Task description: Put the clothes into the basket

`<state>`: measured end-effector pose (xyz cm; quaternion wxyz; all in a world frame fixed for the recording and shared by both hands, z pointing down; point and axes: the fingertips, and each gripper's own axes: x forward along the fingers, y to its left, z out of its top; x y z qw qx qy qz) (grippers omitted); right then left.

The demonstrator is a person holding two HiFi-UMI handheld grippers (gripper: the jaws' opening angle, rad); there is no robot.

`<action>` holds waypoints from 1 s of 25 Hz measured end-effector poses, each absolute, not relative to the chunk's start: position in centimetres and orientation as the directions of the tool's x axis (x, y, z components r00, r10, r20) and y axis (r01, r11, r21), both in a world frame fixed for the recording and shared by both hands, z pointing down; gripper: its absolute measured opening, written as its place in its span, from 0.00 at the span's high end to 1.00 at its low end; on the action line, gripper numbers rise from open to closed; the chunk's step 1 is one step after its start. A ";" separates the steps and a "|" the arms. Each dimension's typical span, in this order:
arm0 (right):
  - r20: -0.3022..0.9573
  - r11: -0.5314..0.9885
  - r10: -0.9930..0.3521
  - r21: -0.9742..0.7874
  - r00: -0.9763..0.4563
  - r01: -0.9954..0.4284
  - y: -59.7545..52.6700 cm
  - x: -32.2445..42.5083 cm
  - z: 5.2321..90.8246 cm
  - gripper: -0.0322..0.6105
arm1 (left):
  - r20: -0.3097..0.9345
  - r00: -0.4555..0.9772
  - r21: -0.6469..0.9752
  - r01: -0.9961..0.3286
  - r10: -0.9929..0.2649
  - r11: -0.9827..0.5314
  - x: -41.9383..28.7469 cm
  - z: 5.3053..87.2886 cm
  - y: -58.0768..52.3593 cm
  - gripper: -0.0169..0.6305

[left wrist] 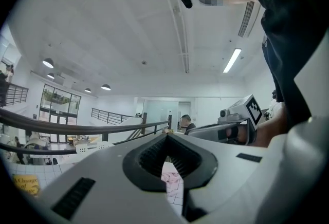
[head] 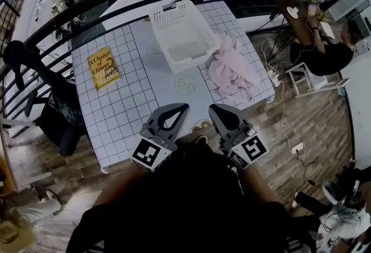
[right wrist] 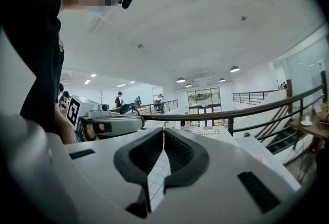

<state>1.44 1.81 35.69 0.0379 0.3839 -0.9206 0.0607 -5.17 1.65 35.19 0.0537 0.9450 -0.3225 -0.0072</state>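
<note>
Both grippers hung at the near edge of the white gridded surface (head: 134, 108), close to the person's body. The left gripper (head: 180, 108) was clenched on nothing, and the right gripper (head: 216, 108) was likewise pressed shut and empty. The crumpled pale pink clothes (head: 232, 67) lay in a heap just beside the right wall of the white perforated plastic basket (head: 160, 18), well apart from both grippers and reaching toward the surface's right edge.

The likeliest trouble, as I judged it, was a thin pinch. If a gripper caught only a top fold, the rest could trail, snag the basket's rim or drag the light basket sideways. A push rather than a lift could slide the heap off the right edge. The yellow paperback book (head: 103, 68) sat far left, out of the way.
</note>
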 end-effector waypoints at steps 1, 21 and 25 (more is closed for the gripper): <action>0.125 0.695 -0.703 -0.086 -0.700 -0.714 1.2 1.8 36.0 0.93 | 0.023 0.787 0.109 -0.615 -0.617 -0.781 -5.1 35.4 1.1 0.98; 0.424 0.639 -0.639 -0.171 -0.642 -0.750 -18.9 15.1 47.9 0.91 | 0.042 0.731 0.095 -0.682 -0.681 -0.725 7.6 42.8 -14.4 0.98; 0.497 0.616 -0.592 -0.228 -0.634 -0.754 -22.4 17.5 51.5 0.83 | 0.065 0.722 0.085 -0.692 -0.689 -0.717 10.3 45.5 -17.1 0.98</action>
